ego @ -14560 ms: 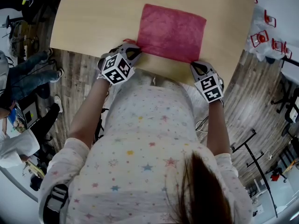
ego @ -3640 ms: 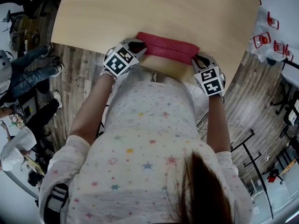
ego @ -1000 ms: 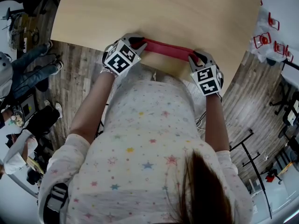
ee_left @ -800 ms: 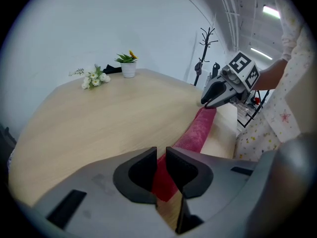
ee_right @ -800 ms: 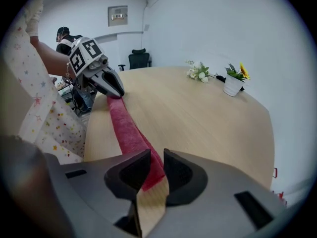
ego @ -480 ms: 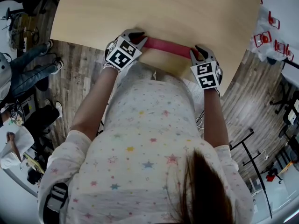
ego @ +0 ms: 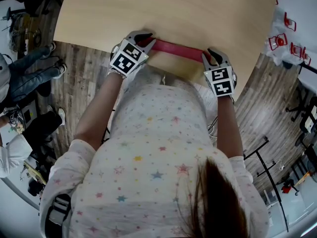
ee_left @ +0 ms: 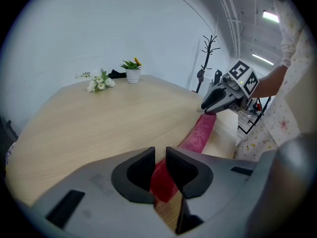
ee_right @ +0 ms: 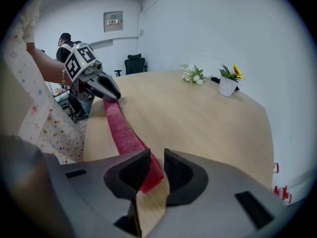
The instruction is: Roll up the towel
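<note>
Towel [ego: 176, 48]: thin red roll near table [ego: 173, 9] edge, long axis running gripper to gripper | left gripper [ego: 145, 37]: pinched on left end | right gripper [ego: 210, 54]: pinched on right end | Judgement: neither hand nearer — next turn needed both together.

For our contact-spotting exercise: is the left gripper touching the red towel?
Touching. The left gripper view shows the left gripper with jaws closed on one end of the rolled red towel, fabric pinched between them.

Potted plant [ee_left: 132, 72], white flower sprig [ee_left: 99, 82] on table [ee_left: 99, 123] (far edge); coat rack [ee_left: 210, 51].
</note>
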Demonstrator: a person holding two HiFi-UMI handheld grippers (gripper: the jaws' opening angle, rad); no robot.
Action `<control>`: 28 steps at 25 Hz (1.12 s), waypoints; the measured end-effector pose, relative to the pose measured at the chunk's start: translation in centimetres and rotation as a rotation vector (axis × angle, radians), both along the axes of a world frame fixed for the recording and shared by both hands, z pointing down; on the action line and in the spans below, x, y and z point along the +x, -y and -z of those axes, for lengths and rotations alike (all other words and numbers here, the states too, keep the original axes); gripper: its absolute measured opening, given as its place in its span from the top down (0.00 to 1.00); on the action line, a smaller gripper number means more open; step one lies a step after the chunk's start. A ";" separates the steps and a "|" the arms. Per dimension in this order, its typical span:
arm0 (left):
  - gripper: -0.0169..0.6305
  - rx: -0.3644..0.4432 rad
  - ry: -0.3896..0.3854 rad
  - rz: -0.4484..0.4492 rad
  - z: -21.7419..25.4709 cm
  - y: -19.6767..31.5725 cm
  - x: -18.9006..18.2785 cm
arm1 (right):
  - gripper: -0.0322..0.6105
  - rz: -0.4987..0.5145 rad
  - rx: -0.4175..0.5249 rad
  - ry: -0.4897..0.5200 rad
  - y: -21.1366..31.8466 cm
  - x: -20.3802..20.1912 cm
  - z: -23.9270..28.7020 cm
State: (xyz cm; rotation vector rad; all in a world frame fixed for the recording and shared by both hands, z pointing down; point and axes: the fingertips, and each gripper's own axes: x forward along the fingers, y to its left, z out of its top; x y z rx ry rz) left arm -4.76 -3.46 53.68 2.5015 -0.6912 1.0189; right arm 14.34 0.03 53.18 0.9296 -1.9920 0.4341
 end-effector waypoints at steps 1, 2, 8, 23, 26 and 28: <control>0.89 0.003 -0.003 0.003 0.1 0.0 0.0 | 0.81 -0.003 0.002 0.005 0.0 0.0 0.1; 0.89 0.006 -0.006 0.007 0.2 0.1 -0.1 | 0.81 -0.006 0.005 0.010 0.0 -0.1 0.3; 0.89 0.017 -0.023 0.043 0.9 0.5 -0.6 | 0.81 -0.014 0.023 0.026 0.4 -0.5 1.0; 0.89 0.103 -0.072 0.096 4.2 2.3 -0.8 | 0.82 -0.073 0.091 0.109 2.3 -0.6 4.3; 0.89 0.125 -0.097 0.109 5.2 2.7 -0.8 | 0.84 -0.090 0.116 0.137 2.9 -0.7 5.6; 0.89 0.137 -0.122 0.117 6.1 3.0 -0.8 | 0.86 -0.098 0.145 0.149 3.3 -0.7 6.5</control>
